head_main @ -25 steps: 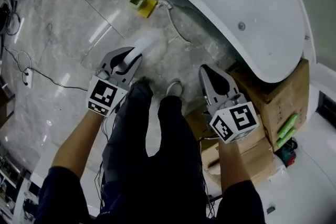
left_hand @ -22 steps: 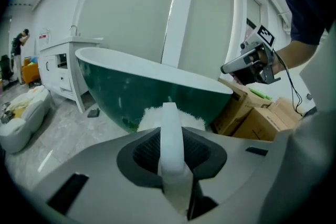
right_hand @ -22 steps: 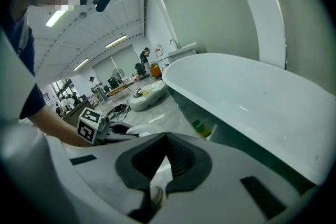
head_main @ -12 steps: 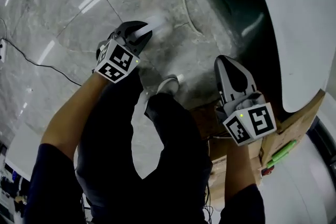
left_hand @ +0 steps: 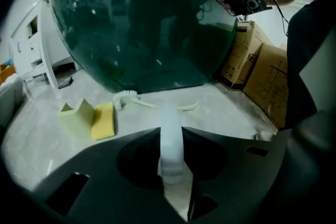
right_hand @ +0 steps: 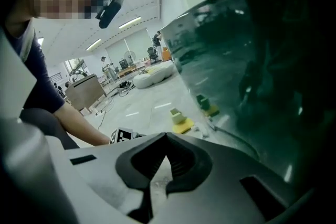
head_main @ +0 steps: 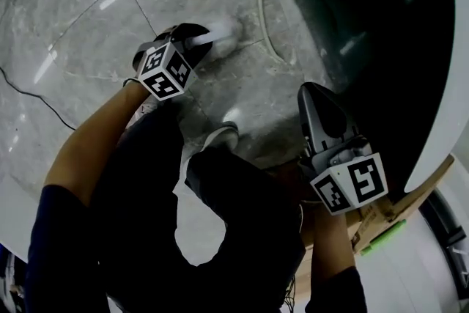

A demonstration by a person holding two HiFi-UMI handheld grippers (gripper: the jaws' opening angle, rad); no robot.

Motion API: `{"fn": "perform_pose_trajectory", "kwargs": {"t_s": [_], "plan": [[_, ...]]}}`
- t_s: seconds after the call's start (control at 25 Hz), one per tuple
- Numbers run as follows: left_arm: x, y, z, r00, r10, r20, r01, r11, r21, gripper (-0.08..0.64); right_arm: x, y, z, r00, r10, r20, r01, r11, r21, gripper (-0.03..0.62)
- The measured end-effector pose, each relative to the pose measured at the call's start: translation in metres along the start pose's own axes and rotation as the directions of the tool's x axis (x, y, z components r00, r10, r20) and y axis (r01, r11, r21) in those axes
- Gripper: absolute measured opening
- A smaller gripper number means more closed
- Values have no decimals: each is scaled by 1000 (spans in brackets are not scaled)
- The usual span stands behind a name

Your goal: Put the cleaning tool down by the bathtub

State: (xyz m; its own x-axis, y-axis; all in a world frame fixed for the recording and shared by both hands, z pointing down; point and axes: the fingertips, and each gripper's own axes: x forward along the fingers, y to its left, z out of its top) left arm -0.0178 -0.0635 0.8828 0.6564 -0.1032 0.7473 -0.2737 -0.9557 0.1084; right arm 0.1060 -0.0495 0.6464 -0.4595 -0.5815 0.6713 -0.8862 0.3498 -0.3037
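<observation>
Cleaning tool (left_hand: 170, 136) sits clamped in the left claw (head_main: 196, 37) by the bathtub (left_hand: 142, 23); right claw (head_main: 313, 97) closed, empty.

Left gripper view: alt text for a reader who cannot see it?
The left gripper grips a white cleaning tool, pointed at a dark green bathtub. On the floor ahead lie a yellow sponge, a pale green block and a white brush; cardboard boxes stand at right.
</observation>
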Motion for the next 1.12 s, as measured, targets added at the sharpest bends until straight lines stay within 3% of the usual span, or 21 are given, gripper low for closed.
{"fn": "perform_pose_trajectory", "kwargs": {"t_s": [0.44, 0.68, 0.92, 1.12], "plan": [[44, -4, -52, 995, -13, -99, 22, 996, 86, 107, 20, -14, -25, 1000, -4, -16, 4, 1000, 0, 5], [48, -7, -67, 990, -25, -139, 34, 997, 64, 128, 21, -12, -32, 1000, -5, -28, 6, 1000, 8, 5], [25, -9, -56, 991, -19, -131, 25, 999, 47, 176, 14, -4, -26, 1000, -5, -28, 6, 1000, 27, 5], [-21, -9, -15, 996, -2, -84, 4, 1000, 19, 181, -2, 17, 0, 1000, 10, -15, -9, 999, 32, 5]]}}
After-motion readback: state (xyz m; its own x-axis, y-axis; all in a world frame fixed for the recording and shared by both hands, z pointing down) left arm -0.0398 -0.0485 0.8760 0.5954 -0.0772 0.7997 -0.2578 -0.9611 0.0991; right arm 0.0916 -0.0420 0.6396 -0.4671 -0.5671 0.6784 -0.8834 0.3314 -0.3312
